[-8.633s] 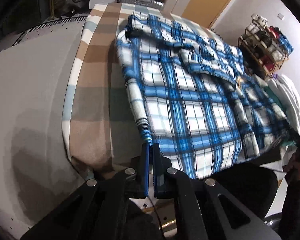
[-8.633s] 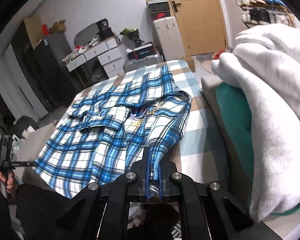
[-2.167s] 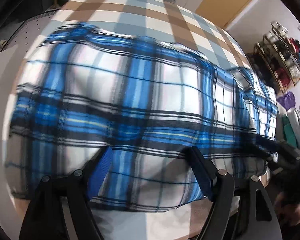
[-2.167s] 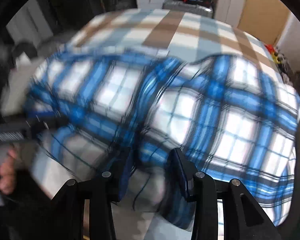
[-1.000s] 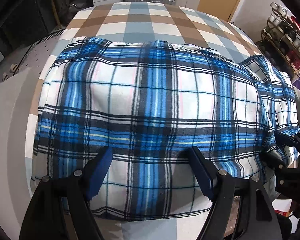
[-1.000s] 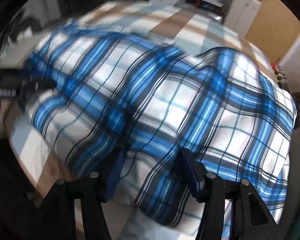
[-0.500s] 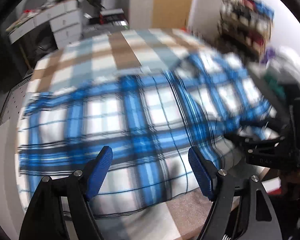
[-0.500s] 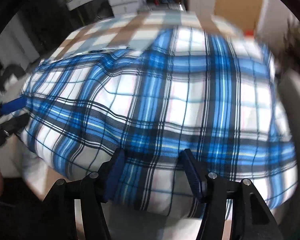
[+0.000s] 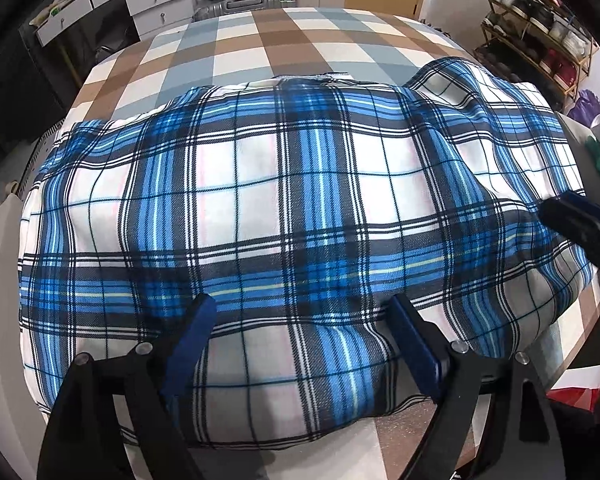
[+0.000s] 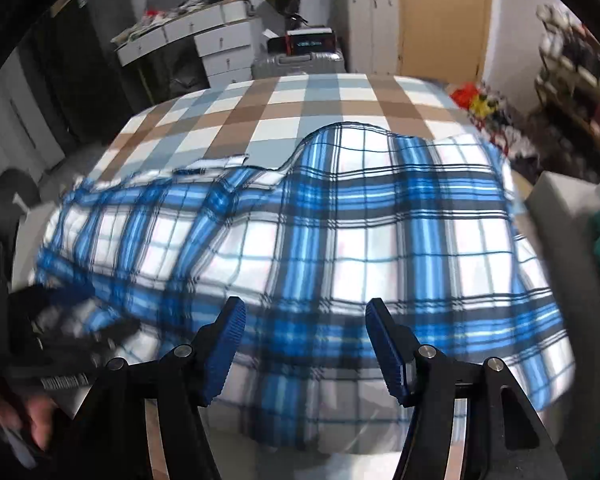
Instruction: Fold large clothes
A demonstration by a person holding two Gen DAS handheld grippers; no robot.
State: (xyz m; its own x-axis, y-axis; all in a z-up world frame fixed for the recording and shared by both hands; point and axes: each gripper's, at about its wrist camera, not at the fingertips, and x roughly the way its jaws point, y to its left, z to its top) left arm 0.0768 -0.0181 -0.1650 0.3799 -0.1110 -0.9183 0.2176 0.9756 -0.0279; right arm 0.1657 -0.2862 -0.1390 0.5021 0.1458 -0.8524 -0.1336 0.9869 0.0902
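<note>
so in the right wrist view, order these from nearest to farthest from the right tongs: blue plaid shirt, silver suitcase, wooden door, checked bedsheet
1. Blue and white plaid shirt, directly below and ahead of the right tongs.
2. Brown, grey and white checked bedsheet, bare beyond the shirt.
3. Silver hard-shell suitcase, past the bed's far edge.
4. Tan wooden door, in the far wall, upper right.
</note>
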